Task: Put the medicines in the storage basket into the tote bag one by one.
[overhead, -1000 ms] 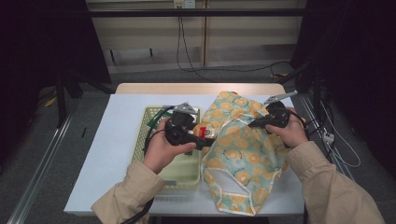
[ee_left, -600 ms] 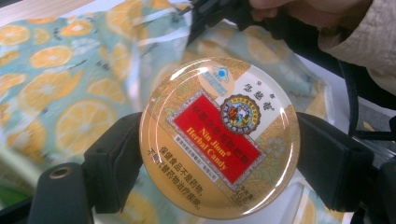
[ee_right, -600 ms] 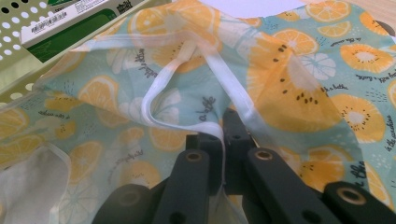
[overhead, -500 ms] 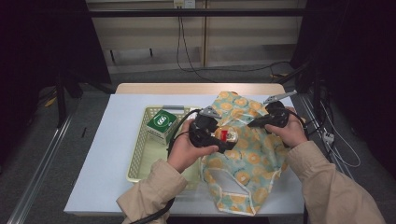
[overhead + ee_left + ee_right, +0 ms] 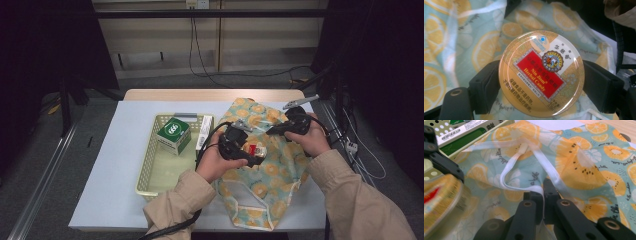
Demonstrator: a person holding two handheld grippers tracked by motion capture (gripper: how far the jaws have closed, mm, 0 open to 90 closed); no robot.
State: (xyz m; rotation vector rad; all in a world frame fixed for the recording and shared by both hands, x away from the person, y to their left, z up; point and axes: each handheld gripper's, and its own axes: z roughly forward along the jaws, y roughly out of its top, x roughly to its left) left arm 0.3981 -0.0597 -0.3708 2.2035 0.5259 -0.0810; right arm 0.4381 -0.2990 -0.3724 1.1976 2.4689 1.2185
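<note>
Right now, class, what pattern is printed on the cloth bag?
Orange citrus slices on pale blue-green, clearest in the right gripper view: bag.

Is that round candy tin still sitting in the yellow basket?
No, the herbal candy tin is clamped between the left gripper jaws over the orange-print bag, away from the basket.

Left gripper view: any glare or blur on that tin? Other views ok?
Left gripper view: candy tin sharp, lid print readable, faint glare arcs at the rim. Right gripper view: tin blurred at left, bag crisp. High view: table evenly lit, surroundings dark.
</note>
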